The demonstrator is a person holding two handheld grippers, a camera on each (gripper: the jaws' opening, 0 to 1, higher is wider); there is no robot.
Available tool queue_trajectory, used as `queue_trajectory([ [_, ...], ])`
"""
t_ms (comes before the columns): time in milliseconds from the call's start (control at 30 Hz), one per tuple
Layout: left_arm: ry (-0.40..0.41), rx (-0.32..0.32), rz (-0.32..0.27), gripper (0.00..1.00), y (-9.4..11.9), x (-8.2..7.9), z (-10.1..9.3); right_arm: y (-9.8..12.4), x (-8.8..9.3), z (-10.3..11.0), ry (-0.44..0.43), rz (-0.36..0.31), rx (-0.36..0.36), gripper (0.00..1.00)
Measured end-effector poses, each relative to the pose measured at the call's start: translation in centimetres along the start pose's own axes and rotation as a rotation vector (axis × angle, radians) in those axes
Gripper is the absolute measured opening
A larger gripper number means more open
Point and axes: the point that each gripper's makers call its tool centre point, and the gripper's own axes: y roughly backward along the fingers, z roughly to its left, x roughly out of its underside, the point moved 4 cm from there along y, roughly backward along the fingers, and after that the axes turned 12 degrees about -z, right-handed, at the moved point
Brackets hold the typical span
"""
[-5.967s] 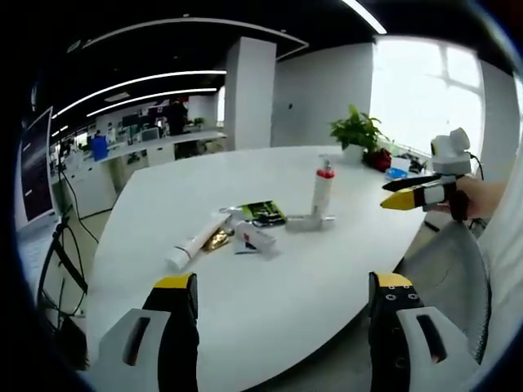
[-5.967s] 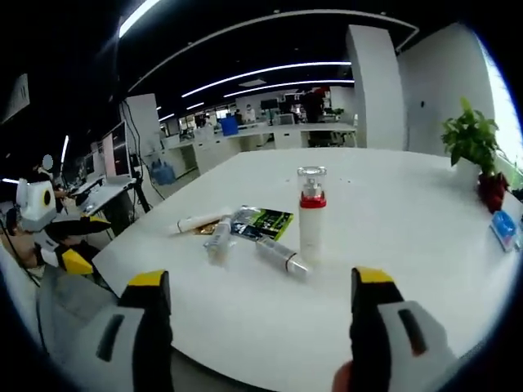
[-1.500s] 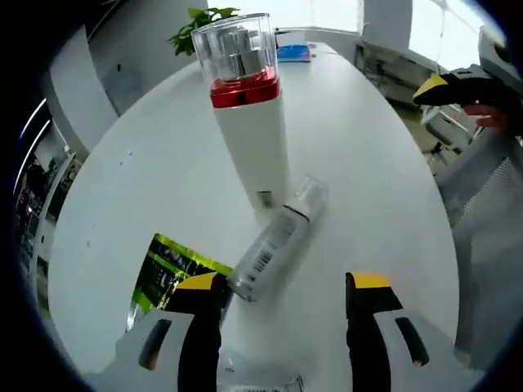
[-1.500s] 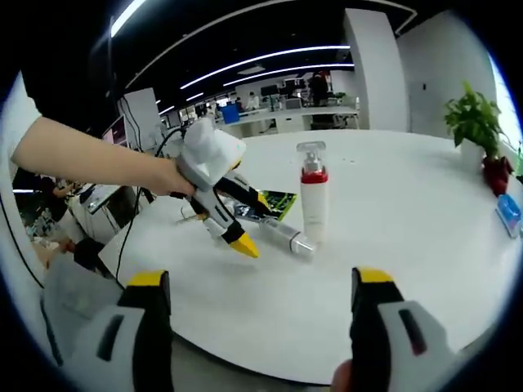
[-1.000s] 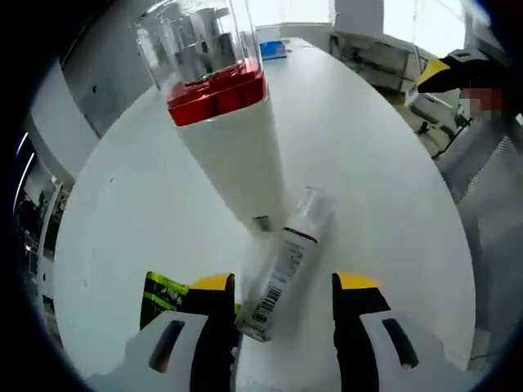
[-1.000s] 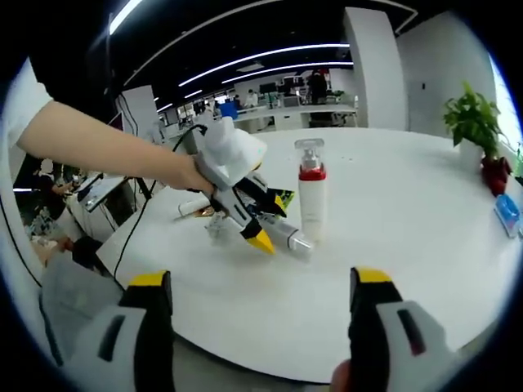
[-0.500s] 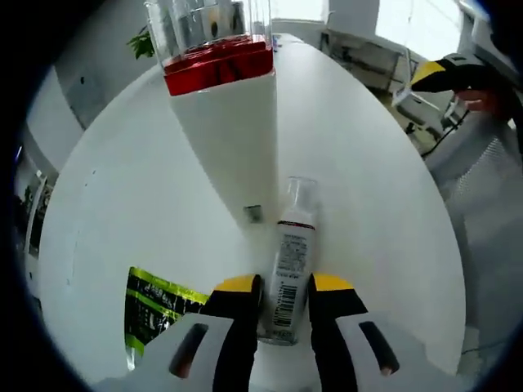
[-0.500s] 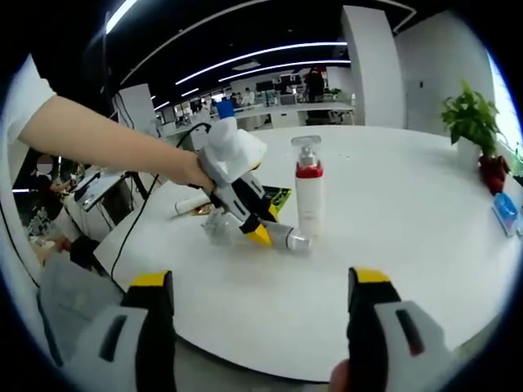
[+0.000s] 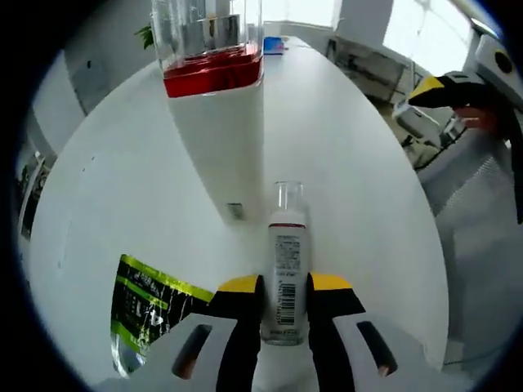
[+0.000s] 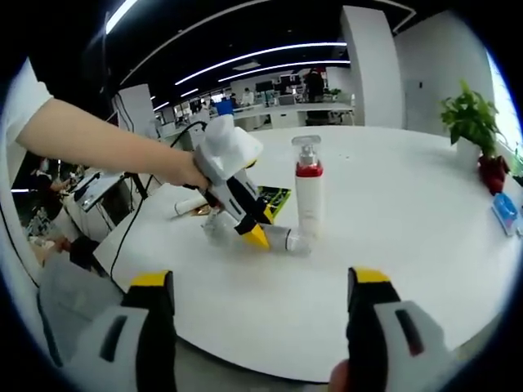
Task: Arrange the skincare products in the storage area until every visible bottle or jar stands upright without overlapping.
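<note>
A small white bottle (image 9: 283, 269) with a clear cap lies on the white table (image 9: 359, 188), and my left gripper (image 9: 282, 287) is shut on its lower body. Just beyond it stands a tall white pump bottle (image 9: 219, 122) with a red band and clear cap. In the right gripper view the left gripper (image 10: 260, 237) reaches down to the small bottle (image 10: 288, 242) beside the upright pump bottle (image 10: 308, 200). My right gripper (image 10: 260, 282) hangs open near the table's edge, nothing between its jaws; the right gripper (image 9: 445, 84) also appears off the table's far side.
A green sachet (image 9: 147, 298) lies left of the held bottle. A white tube (image 10: 189, 205) and another lying bottle (image 10: 214, 229) sit behind the left gripper. A potted plant (image 10: 471, 135) and a blue item (image 10: 505, 214) stand at the table's right end.
The left gripper's jaws have come together on the small bottle, which now lies straight along them. The right gripper has stayed put and open.
</note>
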Motion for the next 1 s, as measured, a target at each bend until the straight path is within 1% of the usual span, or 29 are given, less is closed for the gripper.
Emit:
queue_trajectory([
  [67, 0.010, 0.000, -0.007, 0.17, 0.2, 0.0, -0.4, 0.0, 0.0, 0.0, -0.002, 0.000, -0.002, 0.88],
  [200, 0.051, -0.003, -0.040, 0.17, 0.7, -0.3, -1.0, 0.1, -0.1, 0.0, -0.011, -0.009, -0.003, 0.87],
  [300, 0.098, -0.010, -0.080, 0.17, 1.2, -0.6, -1.5, 0.1, -0.2, 0.0, -0.015, -0.015, -0.005, 0.87],
  [333, 0.119, -0.011, -0.098, 0.17, 1.3, -0.7, -1.7, 0.1, -0.2, 0.1, -0.015, -0.016, -0.006, 0.87],
  [400, 0.186, 0.000, -0.160, 0.17, 1.6, -1.3, -2.3, 0.1, -0.2, 0.1, -0.017, -0.018, -0.010, 0.87],
  [433, 0.226, 0.003, -0.201, 0.17, 1.9, -1.7, -2.5, 0.1, -0.2, 0.1, -0.019, -0.020, -0.012, 0.87],
  [500, 0.279, 0.003, -0.252, 0.17, 2.3, -2.2, -2.7, 0.1, -0.2, 0.1, -0.024, -0.022, -0.015, 0.87],
  [533, 0.316, 0.007, -0.289, 0.17, 2.5, -2.5, -2.8, 0.1, -0.3, 0.1, -0.031, -0.024, -0.016, 0.87],
  [667, 0.408, 0.016, -0.382, 0.17, 3.4, -3.1, -3.5, 0.1, -0.3, 0.2, -0.038, -0.029, -0.022, 0.86],
  [1000, 0.512, 0.028, -0.498, 0.17, 5.2, -3.7, -5.0, 0.1, -0.4, 0.4, -0.045, -0.039, -0.039, 0.85],
])
